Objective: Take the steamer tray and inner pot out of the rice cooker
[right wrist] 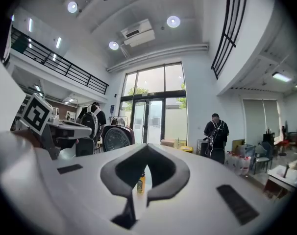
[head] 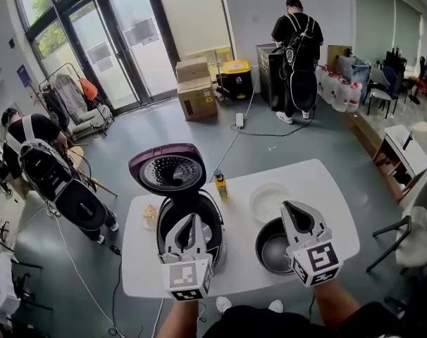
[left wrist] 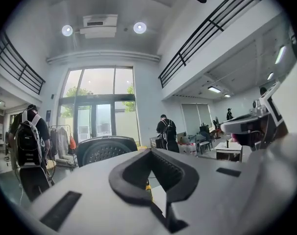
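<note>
- White rectangular table (head: 326, 189): it carries every item of this task.
- Dark rice cooker with a purple hinged lid (head: 172, 171): it stands at 9 o'clock on the table with the lid swung open. My left claw screens most of the cavity, so I cannot confirm that it is empty.
- Dark round metal inner pot (head: 270, 248): it stands on the table at 3 o'clock of the cooker, partly behind my right claw. I judge it rigid, fairly heavy and smooth-walled. Take hold at the rim, one claw on each side.
- White round steamer tray (head: 268, 201): it lies on the table at 12 o'clock of the pot, just beside it. I judge it light, stiff and shallow. Pinch it at the rim.
- Left claw (head: 187, 220): clenched on nothing, pointing level, held above the cooker.
- Right claw (head: 292, 206): clenched on nothing, pointing level, held above the pot.
- Status, as judged: both items appear to be out of the cooker.
</note>
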`<state>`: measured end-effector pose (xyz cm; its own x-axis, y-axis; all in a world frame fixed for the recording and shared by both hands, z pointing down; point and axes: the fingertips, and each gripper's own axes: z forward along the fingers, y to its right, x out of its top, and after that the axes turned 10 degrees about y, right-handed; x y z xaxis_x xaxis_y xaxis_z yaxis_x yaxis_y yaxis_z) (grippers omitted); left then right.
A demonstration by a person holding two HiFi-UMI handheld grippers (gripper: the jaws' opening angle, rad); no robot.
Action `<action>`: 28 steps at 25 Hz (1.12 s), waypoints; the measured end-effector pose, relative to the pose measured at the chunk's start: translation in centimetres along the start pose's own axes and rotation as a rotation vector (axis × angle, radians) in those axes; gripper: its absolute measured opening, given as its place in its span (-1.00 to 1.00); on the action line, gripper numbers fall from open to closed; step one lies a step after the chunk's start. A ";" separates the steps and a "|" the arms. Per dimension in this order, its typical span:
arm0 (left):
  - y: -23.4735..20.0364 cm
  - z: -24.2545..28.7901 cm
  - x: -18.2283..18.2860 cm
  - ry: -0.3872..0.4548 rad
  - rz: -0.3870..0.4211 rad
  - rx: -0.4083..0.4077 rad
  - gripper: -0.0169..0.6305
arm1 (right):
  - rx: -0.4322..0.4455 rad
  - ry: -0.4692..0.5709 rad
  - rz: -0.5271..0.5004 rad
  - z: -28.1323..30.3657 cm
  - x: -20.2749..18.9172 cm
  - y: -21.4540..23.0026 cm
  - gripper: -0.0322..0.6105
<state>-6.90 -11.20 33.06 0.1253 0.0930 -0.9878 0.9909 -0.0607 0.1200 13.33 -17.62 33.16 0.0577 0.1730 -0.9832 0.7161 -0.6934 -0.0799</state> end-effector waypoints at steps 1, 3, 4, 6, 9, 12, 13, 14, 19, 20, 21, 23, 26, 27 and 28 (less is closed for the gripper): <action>-0.1 -0.2 -0.2 -0.004 -0.008 -0.008 -0.97 | 0.006 -0.003 0.000 0.2 -0.1 -0.3 -0.90; -0.2 -0.8 -1.0 -0.015 -0.026 -0.025 -0.97 | 0.015 -0.021 -0.007 0.5 -0.8 -1.1 -0.90; -0.2 -1.1 -1.6 -0.022 -0.033 -0.035 -0.96 | 0.021 -0.031 -0.014 0.6 -1.2 -1.6 -0.90; -0.1 -1.5 -2.7 -0.036 -0.036 -0.045 -0.96 | 0.032 -0.043 -0.034 0.7 -1.7 -2.5 -0.90; -0.1 -1.6 -3.1 -0.034 -0.043 -0.036 -0.96 | 0.040 -0.043 -0.047 1.2 -1.5 -3.0 -0.90; -0.2 -1.7 -2.5 -0.002 -0.049 -0.032 -0.96 | 0.038 -0.039 -0.054 1.2 -1.2 -3.2 -0.90; -0.1 -1.8 -2.3 0.011 -0.050 -0.033 -0.96 | 0.036 -0.037 -0.058 1.2 -1.1 -3.2 -0.90; -0.1 -1.7 -2.1 0.021 -0.052 -0.034 -0.96 | 0.035 -0.035 -0.062 1.2 -1.0 -3.2 -0.90; 0.6 -1.2 -2.2 0.023 -0.062 -0.045 -0.96 | 0.039 -0.026 -0.064 1.4 -1.0 -2.7 -0.90; 0.8 -1.0 -2.4 0.021 -0.066 -0.048 -0.96 | 0.040 -0.028 -0.064 1.5 -1.2 -2.5 -0.90; 0.9 -0.9 -2.6 0.018 -0.067 -0.050 -0.96 | 0.040 -0.029 -0.063 1.5 -1.4 -2.4 -0.91; 0.9 -0.8 -3.1 0.010 -0.068 -0.050 -0.96 | 0.039 -0.033 -0.062 1.6 -1.8 -2.4 -0.90; 0.6 -1.0 -3.6 0.005 -0.070 -0.045 -0.96 | 0.038 -0.037 -0.062 1.5 -2.2 -2.5 -0.90; 0.5 -1.0 -3.6 0.004 -0.070 -0.043 -0.96 | 0.037 -0.038 -0.062 1.5 -2.3 -2.6 -0.90; 0.4 -1.1 -3.6 0.003 -0.070 -0.042 -0.96 | 0.036 -0.038 -0.062 1.5 -2.3 -2.6 -0.90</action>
<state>-6.91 -10.47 36.74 0.0554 0.0990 -0.9935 0.9984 -0.0121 0.0545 10.25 -17.28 35.35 -0.0130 0.1902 -0.9817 0.6917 -0.7073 -0.1462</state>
